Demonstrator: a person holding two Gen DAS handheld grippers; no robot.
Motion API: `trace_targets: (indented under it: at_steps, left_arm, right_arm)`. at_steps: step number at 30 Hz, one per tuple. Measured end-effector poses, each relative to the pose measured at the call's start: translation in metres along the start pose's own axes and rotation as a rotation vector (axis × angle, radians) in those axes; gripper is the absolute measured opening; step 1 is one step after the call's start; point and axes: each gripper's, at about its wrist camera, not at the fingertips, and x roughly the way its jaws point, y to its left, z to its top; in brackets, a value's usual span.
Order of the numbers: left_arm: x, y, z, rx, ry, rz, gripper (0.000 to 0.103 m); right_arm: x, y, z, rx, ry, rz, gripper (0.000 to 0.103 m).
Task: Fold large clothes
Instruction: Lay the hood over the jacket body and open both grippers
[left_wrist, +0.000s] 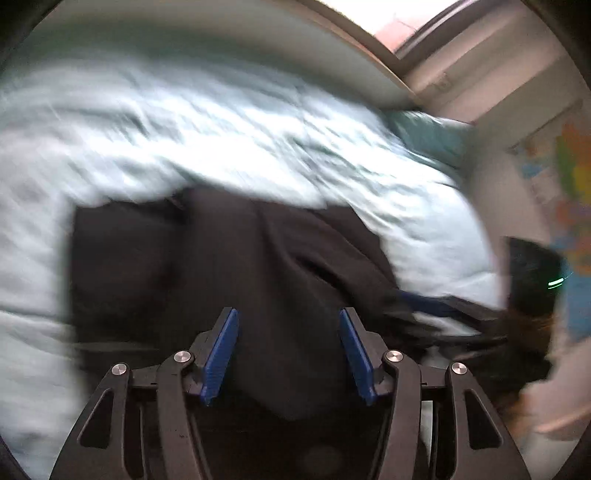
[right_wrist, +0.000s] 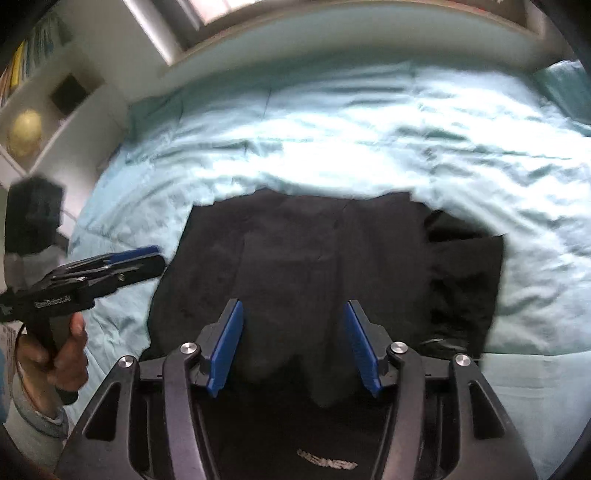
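A large black garment (right_wrist: 325, 258) lies partly folded on a pale blue bed, with a sleeve or flap bunched at its right side. It also shows in the blurred left wrist view (left_wrist: 229, 266). My right gripper (right_wrist: 293, 314) is open and empty, held above the garment's near part. My left gripper (left_wrist: 288, 321) is open and empty, also above the garment. In the right wrist view the left gripper (right_wrist: 147, 258) appears at the left, held by a hand, beside the garment's left edge.
The pale blue bedcover (right_wrist: 369, 129) spreads around the garment. A headboard (right_wrist: 332, 40) and window run along the far side. White shelves (right_wrist: 55, 110) with a yellow ball stand at the left. A teal pillow (left_wrist: 428, 133) lies at the bed's far right.
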Motion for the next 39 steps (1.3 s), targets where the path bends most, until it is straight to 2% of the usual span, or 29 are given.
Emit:
trace_targets:
  at_steps: [1,3,5,8,13,15,17,19,20,22,26,28,31,33,34,36,37,39]
  left_arm:
    - [0.012,0.003,-0.008,0.020,0.042,0.009,0.058]
    - [0.045,0.012,-0.033,0.084,0.146,0.146,0.058]
    - [0.069,0.024,-0.054,0.109,0.194,0.186,0.058]
    - [0.082,0.022,-0.068,0.148,0.163,0.227,0.058]
    - [0.058,-0.005,-0.071,0.250,0.154,0.282,0.058]
    - [0.043,-0.011,-0.071,0.256,0.123,0.276,0.058]
    - [0.024,-0.018,-0.062,0.227,0.030,0.243,0.058]
    - [0.015,-0.013,-0.045,0.158,-0.053,0.218,0.058]
    - [0.017,-0.007,-0.037,0.125,-0.064,0.221,0.058]
    - [0.031,0.013,-0.024,0.059,-0.053,0.257,0.058]
    - [0.068,0.039,-0.019,0.014,-0.008,0.273,0.055]
    - [0.071,0.033,-0.020,0.040,0.005,0.280,0.054]
    - [0.055,0.013,-0.026,0.076,0.000,0.267,0.054]
    - [0.046,0.005,-0.032,0.078,-0.006,0.202,0.054]
    - [0.038,0.000,-0.039,0.077,-0.003,0.145,0.054]
    - [0.036,-0.001,-0.052,0.079,0.016,0.099,0.054]
    - [0.040,0.000,-0.058,0.080,0.033,0.117,0.054]
    - [0.069,0.010,-0.072,0.065,0.112,0.221,0.054]
  right_arm:
    - [0.015,0.001,-0.010,-0.019,0.033,-0.018,0.060]
    - [0.047,-0.002,-0.035,-0.049,0.115,-0.054,0.059]
    - [0.079,-0.011,-0.060,-0.042,0.192,-0.081,0.059]
    - [0.092,-0.025,-0.074,0.013,0.186,-0.048,0.059]
    - [0.055,-0.026,-0.073,0.024,0.139,0.013,0.061]
    - [0.030,-0.025,-0.063,0.004,0.070,0.002,0.062]
    - [0.014,-0.021,-0.045,-0.016,-0.004,-0.027,0.063]
    - [0.016,-0.020,-0.019,-0.015,-0.049,-0.042,0.063]
    - [0.020,-0.019,-0.010,-0.017,-0.053,-0.047,0.064]
    - [0.050,-0.016,0.013,-0.043,-0.025,-0.083,0.080]
    - [0.115,-0.027,0.016,-0.074,0.080,-0.102,0.082]
    - [0.113,-0.032,0.012,-0.059,0.083,-0.083,0.080]
    - [0.081,-0.026,0.010,-0.026,0.056,-0.058,0.080]
    - [0.052,-0.015,-0.001,-0.048,0.009,-0.037,0.080]
    - [0.037,-0.006,-0.011,-0.068,-0.012,-0.027,0.080]
    - [0.030,0.004,-0.029,-0.083,-0.001,0.001,0.080]
    - [0.037,0.009,-0.040,-0.099,0.033,0.009,0.080]
    - [0.065,0.015,-0.057,-0.132,0.108,-0.065,0.080]
